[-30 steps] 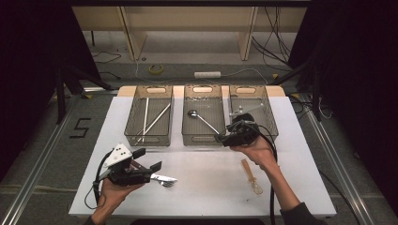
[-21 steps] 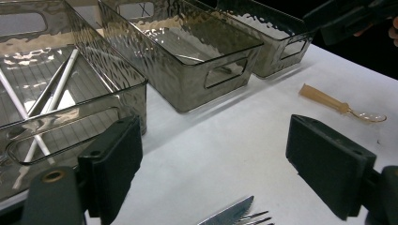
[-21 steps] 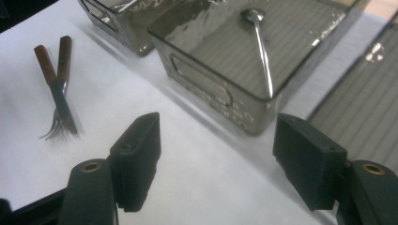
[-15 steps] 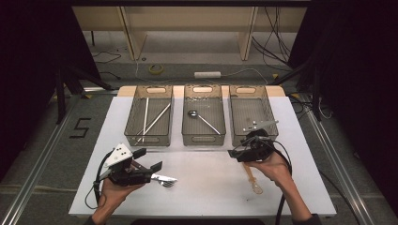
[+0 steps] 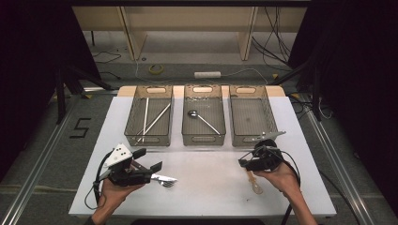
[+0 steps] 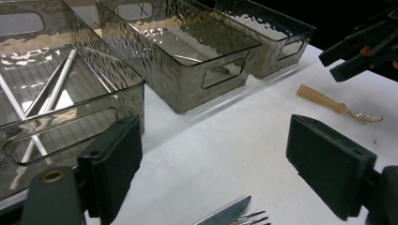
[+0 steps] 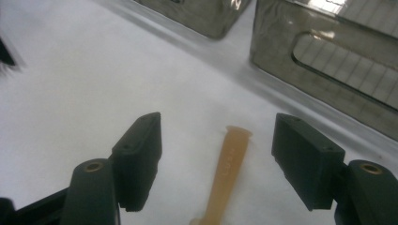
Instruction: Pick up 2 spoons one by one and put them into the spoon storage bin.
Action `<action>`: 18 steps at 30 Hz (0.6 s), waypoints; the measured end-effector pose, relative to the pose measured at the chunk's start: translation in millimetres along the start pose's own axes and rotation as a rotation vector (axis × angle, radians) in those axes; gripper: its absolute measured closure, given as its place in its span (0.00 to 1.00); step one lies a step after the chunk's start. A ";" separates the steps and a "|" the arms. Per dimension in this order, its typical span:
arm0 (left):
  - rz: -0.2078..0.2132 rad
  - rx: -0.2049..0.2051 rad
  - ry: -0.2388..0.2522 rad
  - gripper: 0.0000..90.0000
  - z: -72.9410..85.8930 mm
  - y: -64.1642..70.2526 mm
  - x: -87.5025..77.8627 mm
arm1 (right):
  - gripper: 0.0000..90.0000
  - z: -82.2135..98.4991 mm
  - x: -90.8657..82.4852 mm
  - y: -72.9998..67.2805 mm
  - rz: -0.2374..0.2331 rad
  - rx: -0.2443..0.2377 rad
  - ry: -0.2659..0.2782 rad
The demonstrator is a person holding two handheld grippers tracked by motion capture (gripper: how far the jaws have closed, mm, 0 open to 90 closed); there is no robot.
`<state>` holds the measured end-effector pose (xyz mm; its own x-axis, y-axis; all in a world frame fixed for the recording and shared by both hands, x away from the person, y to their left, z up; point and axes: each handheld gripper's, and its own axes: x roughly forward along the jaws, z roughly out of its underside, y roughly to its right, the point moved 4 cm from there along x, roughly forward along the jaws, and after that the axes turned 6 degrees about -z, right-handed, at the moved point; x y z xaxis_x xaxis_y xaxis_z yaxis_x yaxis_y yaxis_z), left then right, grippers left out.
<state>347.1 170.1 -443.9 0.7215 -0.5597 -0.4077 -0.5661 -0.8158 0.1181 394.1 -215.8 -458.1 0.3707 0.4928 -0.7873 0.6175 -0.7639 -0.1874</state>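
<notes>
A small spoon with a tan handle (image 5: 254, 181) lies on the white table at the front right. My right gripper (image 5: 245, 163) hovers low over its handle end, open, and the tan handle (image 7: 228, 164) lies on the table between the two spread jaws, untouched. My left gripper (image 5: 150, 160) rests at the front left, open and holding nothing. A metal fork and knife (image 5: 165, 180) lie just in front of it, and their tips (image 6: 237, 215) show below its jaws. From the left gripper view the tan spoon (image 6: 328, 101) and the right gripper (image 6: 363, 47) are across the table.
Three clear grey trays stand in a row at the back. The left tray (image 5: 133, 117) holds long white sticks (image 5: 154, 120), the middle tray (image 5: 187, 133) holds a metal spoon (image 5: 202, 119), and the right tray (image 5: 270, 117) holds nothing. A table edge runs close behind both hands.
My right gripper has come away from the right tray, toward the front and down, and now sits over the tan spoon's handle. The left gripper has stayed put.
</notes>
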 end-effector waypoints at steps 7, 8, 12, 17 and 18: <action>-0.002 -0.004 0.002 0.20 -0.2 -0.1 -0.5 | 0.37 13.8 5.1 2.4 0.023 0.027 0.001; -0.001 -0.004 0.002 0.20 -0.2 -0.2 -0.5 | 0.35 15.6 6.1 2.7 0.025 0.029 -0.001; -0.002 -0.003 0.002 0.20 -0.3 0.0 -0.6 | 0.31 21.1 10.4 1.4 0.032 0.036 -0.017; -0.001 0.000 0.000 0.20 -0.1 0.5 -0.5 | 0.30 24.4 15.3 1.2 0.042 0.036 -0.030; -0.002 -0.001 0.001 0.20 -0.2 0.2 -0.4 | 0.32 25.1 15.9 1.3 0.046 0.037 -0.035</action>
<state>346.8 170.1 -443.5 0.7227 -0.5585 -0.4072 -0.5647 -0.8168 0.1180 383.4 -219.4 -485.6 0.3734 0.4428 -0.8152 0.5741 -0.8005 -0.1719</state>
